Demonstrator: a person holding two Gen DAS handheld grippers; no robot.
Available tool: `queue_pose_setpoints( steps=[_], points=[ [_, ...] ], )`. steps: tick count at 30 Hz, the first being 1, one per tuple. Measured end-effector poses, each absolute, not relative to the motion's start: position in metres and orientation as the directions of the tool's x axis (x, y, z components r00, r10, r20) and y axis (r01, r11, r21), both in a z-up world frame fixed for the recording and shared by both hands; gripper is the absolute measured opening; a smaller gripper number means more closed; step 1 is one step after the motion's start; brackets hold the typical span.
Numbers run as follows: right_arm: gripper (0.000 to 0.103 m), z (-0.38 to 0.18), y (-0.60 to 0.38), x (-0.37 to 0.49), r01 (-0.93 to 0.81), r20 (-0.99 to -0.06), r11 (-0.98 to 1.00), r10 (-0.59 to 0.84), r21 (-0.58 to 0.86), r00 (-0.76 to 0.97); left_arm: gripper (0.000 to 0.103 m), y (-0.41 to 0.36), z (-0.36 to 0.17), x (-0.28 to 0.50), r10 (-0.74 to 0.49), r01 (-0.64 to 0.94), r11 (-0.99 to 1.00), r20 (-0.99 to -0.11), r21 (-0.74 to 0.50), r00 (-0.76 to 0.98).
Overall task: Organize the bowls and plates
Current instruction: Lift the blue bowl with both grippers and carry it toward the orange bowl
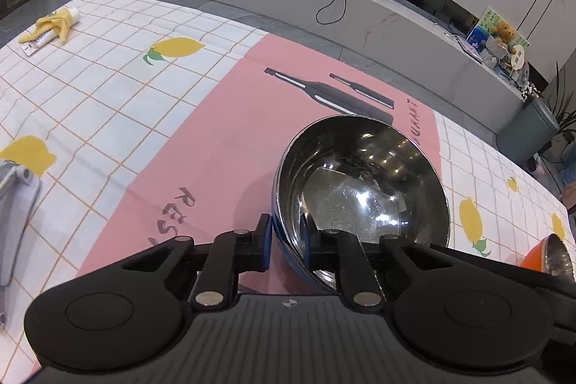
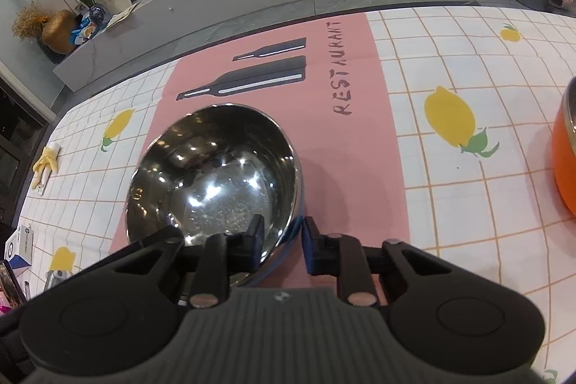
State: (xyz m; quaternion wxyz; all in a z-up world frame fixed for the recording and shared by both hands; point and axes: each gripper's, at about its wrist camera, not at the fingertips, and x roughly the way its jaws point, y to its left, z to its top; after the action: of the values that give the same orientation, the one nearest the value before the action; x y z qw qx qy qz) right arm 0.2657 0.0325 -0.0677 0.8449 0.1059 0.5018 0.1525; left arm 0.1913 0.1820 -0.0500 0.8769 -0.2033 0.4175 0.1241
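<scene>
With both claws pinching the rim of one steel bowl [image 1: 363, 182], the load is shared. Left claw [image 1: 286, 242] grips the rim at the bowl's 7 o'clock, one pad inside, one on the blue outer wall; right claw [image 2: 280, 240] does likewise at 5 o'clock. Bowl sits on the pink placemat [image 1: 216, 139] of the surface. Orange bowl [image 2: 565, 161] stands well apart at 3 o'clock. Risk, judged: polished rim is slick and curved; uneven lifting could tilt the bowl and slip it from a pad.
</scene>
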Motion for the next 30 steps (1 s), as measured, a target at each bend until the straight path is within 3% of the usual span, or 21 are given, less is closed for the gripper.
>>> queue_pose_setpoints(
  steps=[15, 30],
  points=[
    [0.016, -0.018, -0.015, 0.21, -0.135, -0.794, 0.919, 0.389, 0.37, 0.468, 0.017, 0.147, 0.002, 0.138, 0.033, -0.353, 0.894, -0.747, -0.275, 0.664],
    [0.016, -0.001, -0.132, 0.115, -0.032, -0.791, 0.919, 0.356, 0.394, 0.497, 0.017, 0.065, 0.004, 0.075, -0.144, -0.198, 0.917, -0.749, -0.348, 0.647]
  ],
)
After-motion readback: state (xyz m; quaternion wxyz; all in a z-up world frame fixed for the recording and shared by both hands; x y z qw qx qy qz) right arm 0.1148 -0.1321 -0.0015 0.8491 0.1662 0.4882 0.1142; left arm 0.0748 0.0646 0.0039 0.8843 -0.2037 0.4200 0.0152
